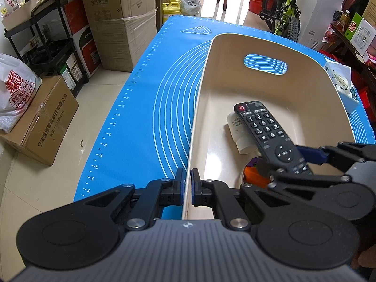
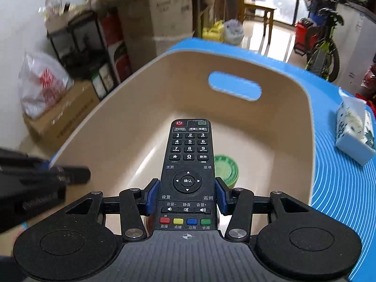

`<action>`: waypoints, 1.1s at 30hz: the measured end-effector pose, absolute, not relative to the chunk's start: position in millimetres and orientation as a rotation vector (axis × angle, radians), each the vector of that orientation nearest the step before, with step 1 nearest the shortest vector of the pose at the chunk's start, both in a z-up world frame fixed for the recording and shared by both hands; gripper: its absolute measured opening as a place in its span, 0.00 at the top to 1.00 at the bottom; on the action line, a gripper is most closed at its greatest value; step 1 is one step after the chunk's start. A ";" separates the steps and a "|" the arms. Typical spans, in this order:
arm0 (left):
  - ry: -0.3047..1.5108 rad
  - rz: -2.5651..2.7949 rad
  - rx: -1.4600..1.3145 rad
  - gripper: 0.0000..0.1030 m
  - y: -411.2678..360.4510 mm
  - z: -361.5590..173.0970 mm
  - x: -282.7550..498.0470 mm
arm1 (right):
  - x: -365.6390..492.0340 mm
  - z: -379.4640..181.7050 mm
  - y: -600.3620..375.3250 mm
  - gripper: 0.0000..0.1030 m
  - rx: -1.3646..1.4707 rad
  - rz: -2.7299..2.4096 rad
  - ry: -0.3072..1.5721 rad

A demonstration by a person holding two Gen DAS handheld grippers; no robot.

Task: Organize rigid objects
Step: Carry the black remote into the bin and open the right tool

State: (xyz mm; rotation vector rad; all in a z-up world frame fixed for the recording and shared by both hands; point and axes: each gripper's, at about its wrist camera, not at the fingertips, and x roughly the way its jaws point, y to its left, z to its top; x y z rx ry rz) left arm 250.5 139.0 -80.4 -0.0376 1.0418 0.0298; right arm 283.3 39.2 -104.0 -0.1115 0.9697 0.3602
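Black remote [image 2: 188, 164] — right fingers [image 2: 152, 195] clamping — above bin [image 2: 131, 82].

We are in a home storeroom: stacked boxes [image 1: 122, 23], a bicycle [image 1: 285, 11], shopping bags [image 1: 16, 91] on tiled floor [image 1: 98, 89].

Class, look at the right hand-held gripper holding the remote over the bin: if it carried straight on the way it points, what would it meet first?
Probably the bin floor: the right hand-held gripper points down into it, remote leading. The green lid lies just right of that line, though depth is unclear.
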 end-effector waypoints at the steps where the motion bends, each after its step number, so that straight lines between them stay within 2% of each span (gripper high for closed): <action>1: 1.042 0.030 -0.037 0.94 138.9 -80.4 250.5 | 284.0 -106.4 41.0 0.48 -0.123 0.362 0.984; 11: 1.041 0.031 -0.035 0.94 138.2 -80.7 250.3 | 289.2 -110.9 54.4 0.47 -0.203 0.378 1.030; 17: 1.042 0.030 -0.036 0.94 138.2 -80.7 250.2 | 290.6 -108.5 46.7 0.28 -0.190 0.362 1.013; 23: 1.043 0.031 -0.035 0.94 136.7 -81.5 250.4 | 288.1 -94.3 28.3 0.24 -0.129 0.385 0.967; 26: 1.042 0.030 -0.036 0.94 137.3 -81.3 250.4 | 284.3 -78.6 19.6 0.16 -0.119 0.365 0.912; 33: 1.043 0.031 -0.036 0.94 136.2 -81.2 250.3 | 274.6 -46.6 -17.2 0.16 -0.067 0.340 0.811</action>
